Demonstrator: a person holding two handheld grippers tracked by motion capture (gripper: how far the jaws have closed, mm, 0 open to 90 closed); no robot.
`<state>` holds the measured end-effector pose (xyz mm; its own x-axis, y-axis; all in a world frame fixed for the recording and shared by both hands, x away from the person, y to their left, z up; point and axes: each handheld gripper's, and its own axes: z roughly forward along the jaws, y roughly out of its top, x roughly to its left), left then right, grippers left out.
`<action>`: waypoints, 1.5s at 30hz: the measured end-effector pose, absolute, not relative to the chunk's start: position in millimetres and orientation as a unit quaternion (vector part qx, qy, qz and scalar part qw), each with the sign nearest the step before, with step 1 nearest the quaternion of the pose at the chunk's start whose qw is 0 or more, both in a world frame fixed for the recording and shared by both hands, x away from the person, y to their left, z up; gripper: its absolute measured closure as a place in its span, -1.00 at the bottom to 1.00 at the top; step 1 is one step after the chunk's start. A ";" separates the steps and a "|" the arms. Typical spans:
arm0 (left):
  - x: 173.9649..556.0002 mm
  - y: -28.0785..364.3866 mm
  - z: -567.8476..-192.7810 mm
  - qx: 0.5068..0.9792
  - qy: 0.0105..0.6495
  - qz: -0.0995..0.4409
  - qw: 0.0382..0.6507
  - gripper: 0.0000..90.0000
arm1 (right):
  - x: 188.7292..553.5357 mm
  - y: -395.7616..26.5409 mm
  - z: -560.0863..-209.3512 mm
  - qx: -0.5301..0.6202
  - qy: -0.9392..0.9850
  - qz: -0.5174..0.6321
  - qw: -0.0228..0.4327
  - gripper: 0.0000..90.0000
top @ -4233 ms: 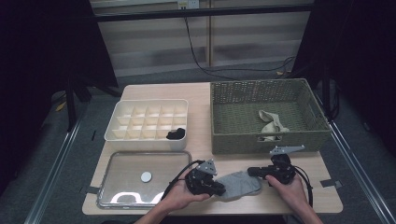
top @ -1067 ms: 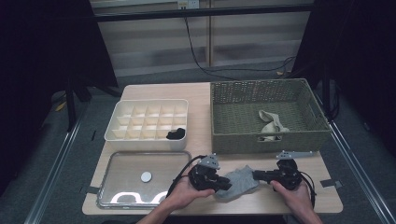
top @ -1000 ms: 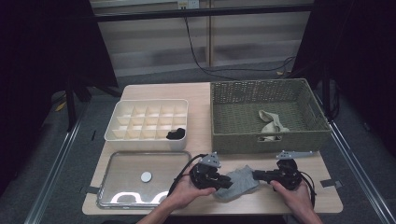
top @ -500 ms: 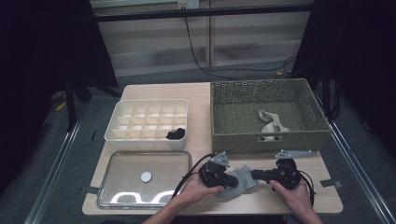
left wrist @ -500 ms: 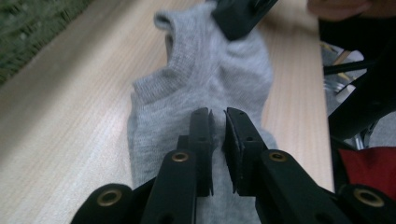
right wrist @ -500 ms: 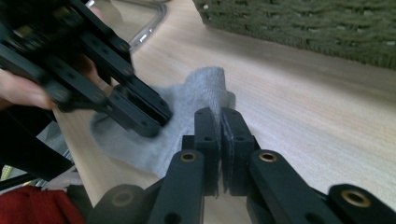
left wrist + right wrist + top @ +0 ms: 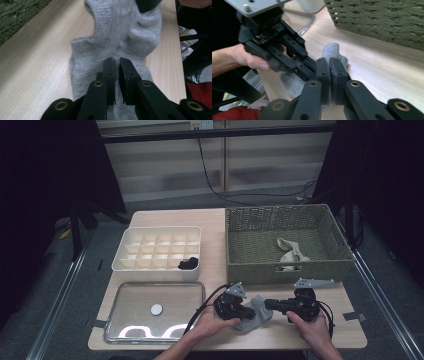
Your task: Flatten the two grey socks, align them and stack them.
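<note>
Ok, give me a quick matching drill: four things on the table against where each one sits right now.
Things:
1. grey sock
2. beige sock
3. black item
4. white disc

Places:
A. in the white divided box
B. on the metal tray
C. in the woven basket
D. on the table between both grippers

Pairs: 1-D, 2-C, 3-A, 4-B

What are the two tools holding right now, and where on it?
Both tools grip the grey sock. The right tool is shut on one end of it; the left tool, whose jaws have just been closing, pinches a fold near its middle.
</note>
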<state>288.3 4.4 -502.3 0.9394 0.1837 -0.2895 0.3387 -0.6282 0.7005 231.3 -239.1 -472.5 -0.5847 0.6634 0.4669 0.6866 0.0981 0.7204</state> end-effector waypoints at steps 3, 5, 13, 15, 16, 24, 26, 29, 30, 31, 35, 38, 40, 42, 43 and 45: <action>289.5 3.4 -502.7 0.895 0.151 -0.098 0.407 0.86 | 231.1 -237.4 -471.2 -0.453 -0.740 -0.496 0.013 0.94; 289.9 2.1 -503.7 0.892 0.152 -0.098 0.413 0.86 | 231.4 -237.0 -470.8 -0.452 -0.740 -0.498 0.014 0.94; 289.6 -1.5 -500.6 0.898 0.152 -0.093 0.403 0.82 | 233.0 -236.7 -470.5 -0.456 -0.734 -0.503 0.011 0.94; 288.8 0.3 -498.9 0.899 0.153 -0.088 0.401 0.75 | 233.4 -238.3 -471.1 -0.457 -0.733 -0.504 0.009 0.94; 288.5 1.5 -499.3 0.894 0.153 -0.088 0.411 0.72 | 233.3 -239.5 -471.2 -0.460 -0.732 -0.502 0.007 0.94; 287.4 22.1 -482.9 0.889 0.161 -0.072 0.424 0.61 | 235.1 -250.1 -470.7 -0.468 -0.723 -0.508 -0.005 0.94; 285.8 31.1 -478.1 0.884 0.163 -0.069 0.433 0.59 | 235.5 -252.4 -469.1 -0.469 -0.722 -0.508 -0.009 0.94; 281.7 42.7 -472.5 0.881 0.161 -0.067 0.439 0.59 | 236.7 -256.1 -468.1 -0.473 -0.722 -0.505 -0.012 0.94; 279.6 45.7 -471.3 0.880 0.159 -0.064 0.442 0.59 | 237.0 -256.9 -467.4 -0.473 -0.722 -0.505 -0.013 0.94; 277.8 48.4 -470.0 0.882 0.158 -0.062 0.441 0.60 | 237.3 -257.9 -466.1 -0.473 -0.722 -0.505 -0.015 0.94; 269.2 49.6 -468.1 0.882 0.153 -0.065 0.440 0.60 | 239.3 -258.4 -461.4 -0.470 -0.727 -0.499 -0.016 0.93; 266.8 45.9 -475.2 0.890 0.151 -0.052 0.427 0.61 | 239.6 -254.8 -461.7 -0.468 -0.731 -0.497 -0.015 0.93; 269.0 45.8 -483.0 0.892 0.158 -0.052 0.421 0.61 | 239.1 -252.3 -462.1 -0.465 -0.734 -0.496 -0.013 0.93; 270.6 46.6 -486.8 0.896 0.160 -0.053 0.411 0.61 | 238.7 -249.9 -462.8 -0.463 -0.735 -0.495 -0.011 0.93; 270.4 46.6 -488.3 0.899 0.159 -0.054 0.403 0.60 | 238.6 -249.1 -463.2 -0.463 -0.736 -0.495 -0.011 0.93; 269.8 45.4 -491.1 0.898 0.162 -0.054 0.407 0.58 | 239.0 -246.0 -464.3 -0.460 -0.738 -0.494 -0.008 0.93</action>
